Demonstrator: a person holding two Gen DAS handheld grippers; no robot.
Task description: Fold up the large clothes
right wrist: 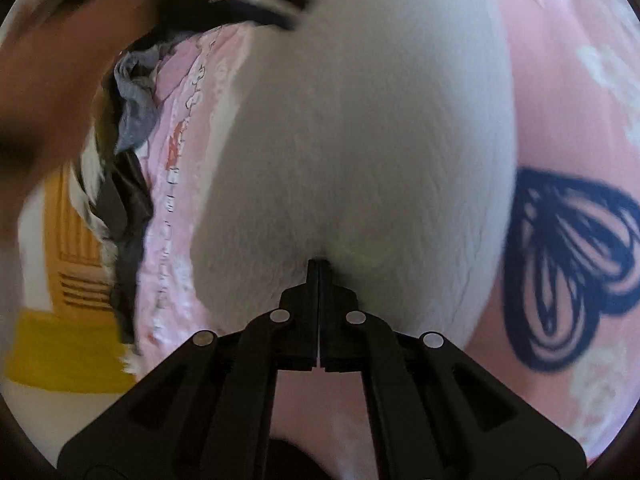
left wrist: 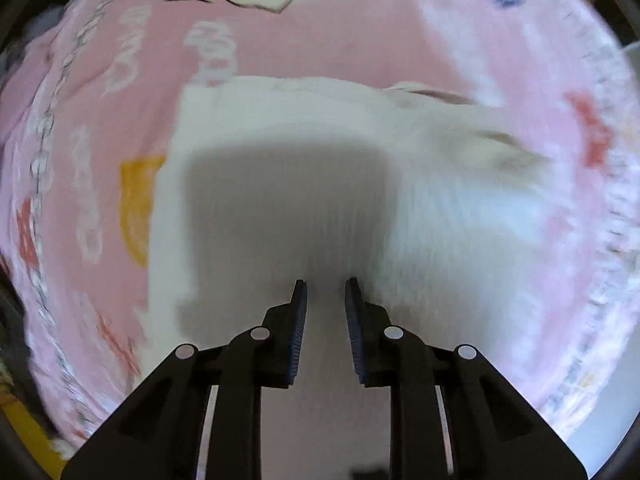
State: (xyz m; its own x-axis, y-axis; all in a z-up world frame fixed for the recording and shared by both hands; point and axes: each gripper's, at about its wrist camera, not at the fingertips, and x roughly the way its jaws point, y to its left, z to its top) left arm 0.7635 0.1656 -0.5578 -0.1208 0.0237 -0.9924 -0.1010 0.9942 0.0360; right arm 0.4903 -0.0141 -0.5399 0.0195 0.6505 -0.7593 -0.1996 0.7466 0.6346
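Left tongs point(left wrist: 326, 286) pointing straight down over white garment point(left wrist: 288, 184), slightly parted, nothing visibly between the pads. Garment spread on pink patterned sheet point(left wrist: 360, 40).

Right tongs point(right wrist: 319, 266) fully closed, tips against white garment point(right wrist: 360, 120); pinching of cloth unclear. Heap of dark clothes point(right wrist: 132, 128) at left edge.

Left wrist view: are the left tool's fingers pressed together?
No, the left tool shows a clear gap between its fingers, with the white garment visible through it.
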